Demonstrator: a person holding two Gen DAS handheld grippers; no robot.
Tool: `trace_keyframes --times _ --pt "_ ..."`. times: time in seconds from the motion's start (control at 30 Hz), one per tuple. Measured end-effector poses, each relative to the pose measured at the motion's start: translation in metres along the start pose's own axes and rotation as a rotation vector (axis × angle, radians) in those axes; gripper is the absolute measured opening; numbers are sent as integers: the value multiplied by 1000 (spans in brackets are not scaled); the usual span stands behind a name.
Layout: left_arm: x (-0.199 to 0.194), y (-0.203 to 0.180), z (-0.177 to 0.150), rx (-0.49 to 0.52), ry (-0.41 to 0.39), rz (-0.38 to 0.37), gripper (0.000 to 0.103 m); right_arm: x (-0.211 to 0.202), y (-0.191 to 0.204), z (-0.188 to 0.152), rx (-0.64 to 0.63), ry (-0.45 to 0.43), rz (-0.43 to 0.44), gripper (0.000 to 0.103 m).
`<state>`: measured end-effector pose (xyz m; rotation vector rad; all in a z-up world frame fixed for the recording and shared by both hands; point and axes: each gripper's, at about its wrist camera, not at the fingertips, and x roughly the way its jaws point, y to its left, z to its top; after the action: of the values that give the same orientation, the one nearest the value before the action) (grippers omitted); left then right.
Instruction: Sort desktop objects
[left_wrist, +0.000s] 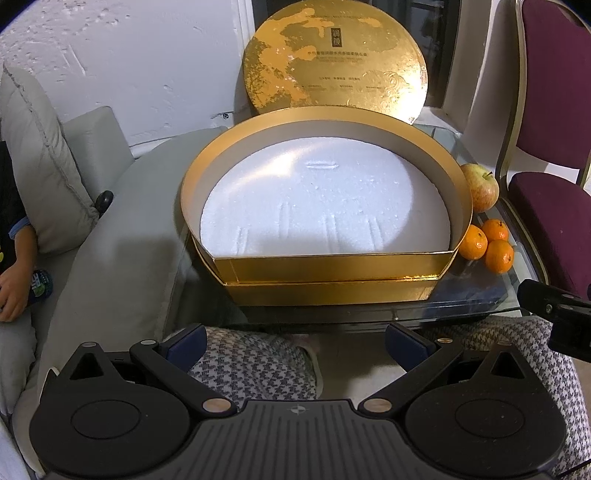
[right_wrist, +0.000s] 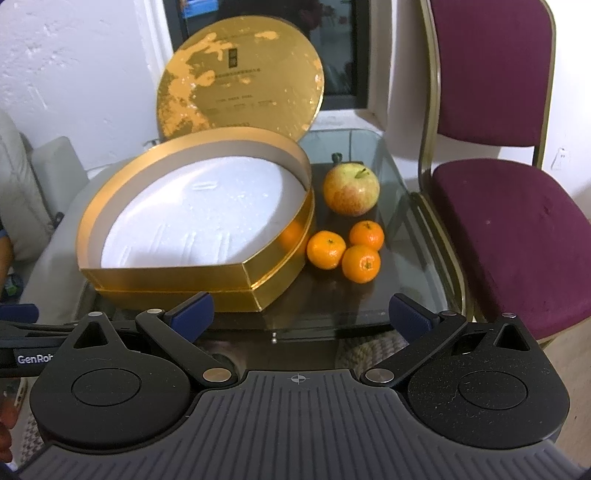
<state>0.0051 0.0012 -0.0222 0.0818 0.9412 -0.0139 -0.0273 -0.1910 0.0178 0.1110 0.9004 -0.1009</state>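
Observation:
A gold round-backed box (left_wrist: 325, 266) (right_wrist: 173, 273) with a white foam floor lies open on the glass table. Its gold lid (left_wrist: 334, 59) (right_wrist: 240, 79) leans upright behind it. To the right of the box sit an apple (left_wrist: 480, 186) (right_wrist: 351, 188) and three mandarins (left_wrist: 495, 243) (right_wrist: 345, 249) in a tight cluster. My left gripper (left_wrist: 295, 345) hangs open in front of the table's near edge, facing the box. My right gripper (right_wrist: 299, 314) is also open with nothing in it, at the near edge and facing the fruit.
A maroon chair (right_wrist: 517, 221) (left_wrist: 554, 147) stands close to the table's right side. A grey sofa with a cushion (left_wrist: 40, 158) lies left, where a person's hand (left_wrist: 13, 295) rests. Houndstooth-clad legs (left_wrist: 255, 365) are below the grippers. The right gripper's side (left_wrist: 554, 306) shows in the left wrist view.

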Motion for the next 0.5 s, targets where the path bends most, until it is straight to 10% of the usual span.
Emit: trace_keyframes --times 0.5 --pt "17 1 11 9 -17 -21 102 55 -57 9 159 -76 24 103"
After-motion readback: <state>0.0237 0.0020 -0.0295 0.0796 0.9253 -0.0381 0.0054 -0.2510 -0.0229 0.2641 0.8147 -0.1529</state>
